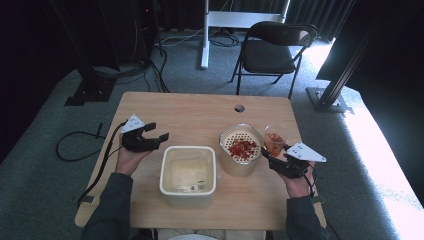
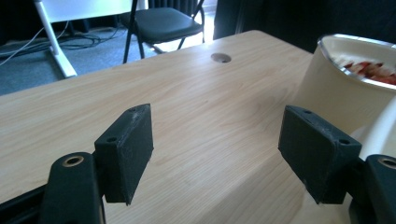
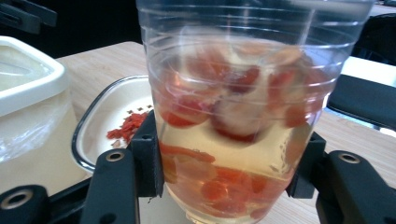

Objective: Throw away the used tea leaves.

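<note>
I find no legible text, label, brand, number or sign in any view. The dark specks at the front of the square white container (image 1: 187,175) are too small to read.

Left gripper (image 1: 157,136): held in left hand (image 1: 129,159), fingers (image 2: 126,151) spread wide apart, nothing between them.
Right gripper (image 1: 267,152): held in right hand (image 1: 299,184), fingers (image 3: 147,156) clamped together on a cup.
Forearms: both entering from near edge, sleeved.

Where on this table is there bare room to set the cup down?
Bare wood: the far strip by the round hole, and the left side around the left tool. Crowded: the square tub, the strainer bowl and the cup in the right tool.
</note>
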Available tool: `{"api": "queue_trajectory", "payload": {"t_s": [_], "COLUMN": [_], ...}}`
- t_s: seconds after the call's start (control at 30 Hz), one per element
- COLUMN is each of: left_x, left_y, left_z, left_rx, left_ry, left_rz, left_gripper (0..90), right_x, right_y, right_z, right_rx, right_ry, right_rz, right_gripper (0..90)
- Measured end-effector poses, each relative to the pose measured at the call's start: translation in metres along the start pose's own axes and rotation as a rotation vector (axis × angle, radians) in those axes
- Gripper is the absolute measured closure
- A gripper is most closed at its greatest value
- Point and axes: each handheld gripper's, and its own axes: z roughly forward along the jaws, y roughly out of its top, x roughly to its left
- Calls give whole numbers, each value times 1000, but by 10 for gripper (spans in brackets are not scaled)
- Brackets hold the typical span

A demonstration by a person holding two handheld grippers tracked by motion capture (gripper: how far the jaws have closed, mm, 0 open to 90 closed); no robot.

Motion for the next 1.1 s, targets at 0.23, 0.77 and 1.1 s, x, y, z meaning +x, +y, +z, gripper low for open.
{"api": "queue_trajectory", "payload": {"t_s": [0.23, 0.77, 1.1], "left_x": [6, 12, 11], "left_y": [-13, -36, -54], "left_z": [4, 7, 15], "left_rx": [27, 53, 67], "left_ry": [19, 47, 73], "left_rz": [-19, -65, -83], "left_gripper": [270, 270, 271], "right_x": [-2, -21, -25], "right_y": [2, 5, 11], "right_z": [1, -4, 5], "right_rx": [-11, 97, 147], "right_ry": [-10, -103, -153], "right_rz": [5, -98, -158], "right_gripper": [436, 436, 438]}}
